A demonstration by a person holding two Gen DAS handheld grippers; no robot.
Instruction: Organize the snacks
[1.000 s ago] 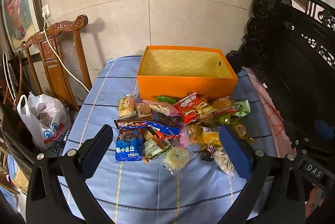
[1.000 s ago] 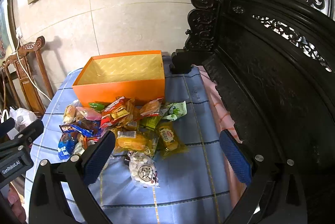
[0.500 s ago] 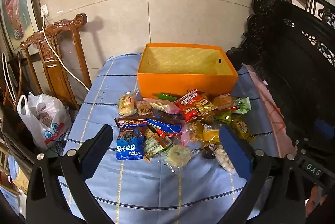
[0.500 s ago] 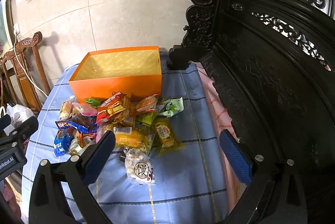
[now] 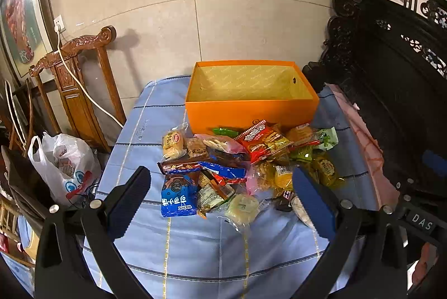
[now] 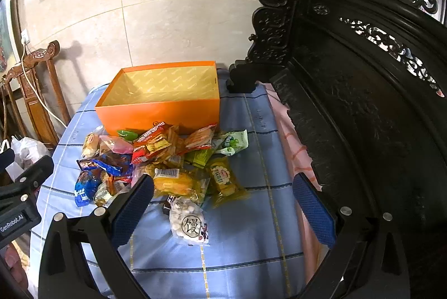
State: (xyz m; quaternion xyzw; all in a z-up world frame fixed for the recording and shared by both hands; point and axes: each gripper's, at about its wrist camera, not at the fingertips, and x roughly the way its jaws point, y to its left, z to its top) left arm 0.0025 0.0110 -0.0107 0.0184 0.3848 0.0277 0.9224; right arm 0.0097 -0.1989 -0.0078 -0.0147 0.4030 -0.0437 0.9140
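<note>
An empty orange box (image 5: pixel 251 109) (image 6: pixel 159 109) stands at the far side of a blue checked tablecloth (image 5: pixel 195 248) (image 6: pixel 251 229). In front of it lies a heap of several wrapped snacks (image 5: pixel 240 159) (image 6: pixel 159 156), among them a blue cookie packet (image 5: pixel 178 200), a red packet (image 5: pixel 259 138), a green-white pack (image 6: pixel 233 142) and a clear bag of white balls (image 6: pixel 188 223). My left gripper (image 5: pixel 220 201) hovers open above the near edge of the heap, holding nothing. My right gripper (image 6: pixel 223 209) is open and empty over the bag of white balls.
A carved dark wooden bench (image 6: pixel 363 103) (image 5: pixel 391 89) flanks the table's right side. A brown wooden chair (image 5: pixel 75 81) with a white cable and a white plastic bag (image 5: pixel 64 165) stand at the left. The left gripper's body (image 6: pixel 19 201) shows at the right view's left edge.
Both grippers have drawn back and risen slightly, so the box and snack heap look a little farther away. Nothing was gripped; the snacks lie as before.
</note>
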